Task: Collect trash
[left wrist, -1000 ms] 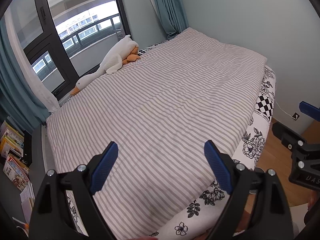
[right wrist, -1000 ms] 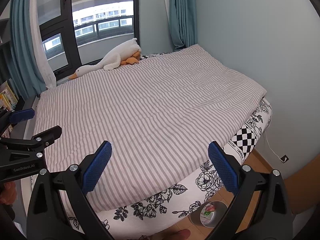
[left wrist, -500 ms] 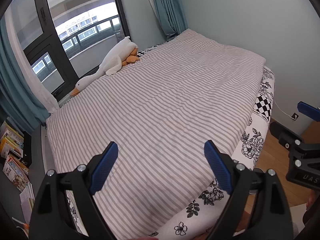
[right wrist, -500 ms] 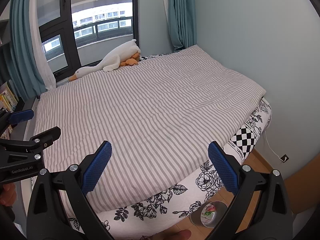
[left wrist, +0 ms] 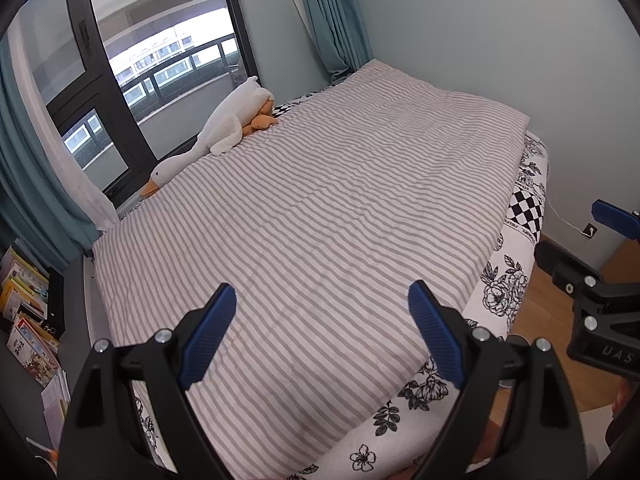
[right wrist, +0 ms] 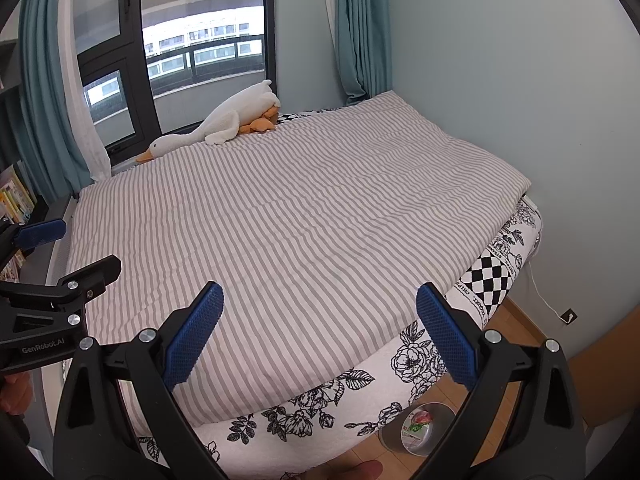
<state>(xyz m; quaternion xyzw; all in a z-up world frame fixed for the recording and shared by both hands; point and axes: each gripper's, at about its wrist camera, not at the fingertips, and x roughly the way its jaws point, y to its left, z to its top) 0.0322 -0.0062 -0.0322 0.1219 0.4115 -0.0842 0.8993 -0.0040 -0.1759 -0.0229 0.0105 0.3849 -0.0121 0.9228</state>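
A small grey trash bin (right wrist: 418,432) stands on the wood floor by the foot of the bed, with colourful wrappers inside it. My right gripper (right wrist: 318,334) is open and empty, held above the near edge of the striped duvet (right wrist: 300,208). My left gripper (left wrist: 322,334) is open and empty over the same duvet (left wrist: 320,200). Each gripper shows at the edge of the other's view: the left gripper (right wrist: 64,248) and the right gripper (left wrist: 600,256). I see no loose trash on the bed.
A white plush goose (right wrist: 224,124) lies at the far side of the bed by the window. A floral sheet (right wrist: 340,396) hangs below the duvet. Books (left wrist: 24,320) are shelved on the left. A wall (right wrist: 520,80) borders the bed on the right.
Both views have shifted only slightly; the right gripper has edged lower in the left wrist view. Both grippers stay open and empty.
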